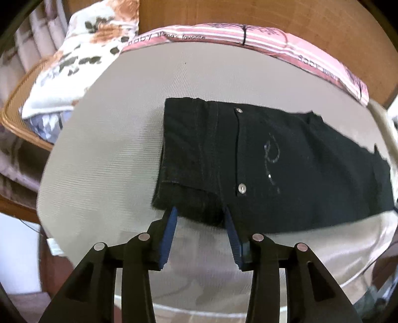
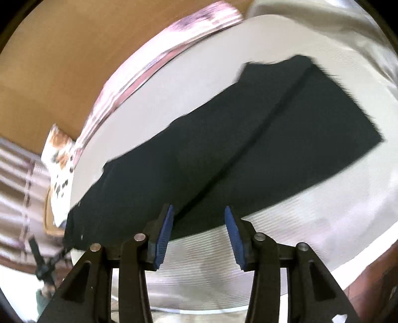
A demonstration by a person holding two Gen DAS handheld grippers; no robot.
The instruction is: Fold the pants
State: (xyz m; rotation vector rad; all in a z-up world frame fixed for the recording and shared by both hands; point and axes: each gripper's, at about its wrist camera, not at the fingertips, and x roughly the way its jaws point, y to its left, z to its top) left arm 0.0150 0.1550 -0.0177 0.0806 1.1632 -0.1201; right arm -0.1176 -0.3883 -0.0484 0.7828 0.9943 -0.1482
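black pants [image 1: 286, 161] are lying flat on a grey-white cloth [image 1: 107, 139] covering a bed, folded lengthwise so one leg is resting on the other. in the left wrist view the waist end is showing, with two metal rivets [image 1: 241, 188] and a pale stitched curl on the pocket. the left gripper [image 1: 200, 218] is hanging over the near edge of the waist, its blue pads [image 1: 170, 233] spread apart; the fabric is showing behind and between the tips, but the pads are not pressing on it. in the right wrist view, which is blurred, the legs are running away toward the hem at upper right. the right gripper [image 2: 199, 218] is hovering over the near edge of the legs with its jaws spread, gripping nothing. a pink striped sheet [image 1: 273, 42] is lining the far side, against a brown headboard [image 1: 248, 12], and a floral pillow [image 1: 74, 62] is sitting at the far left corner.
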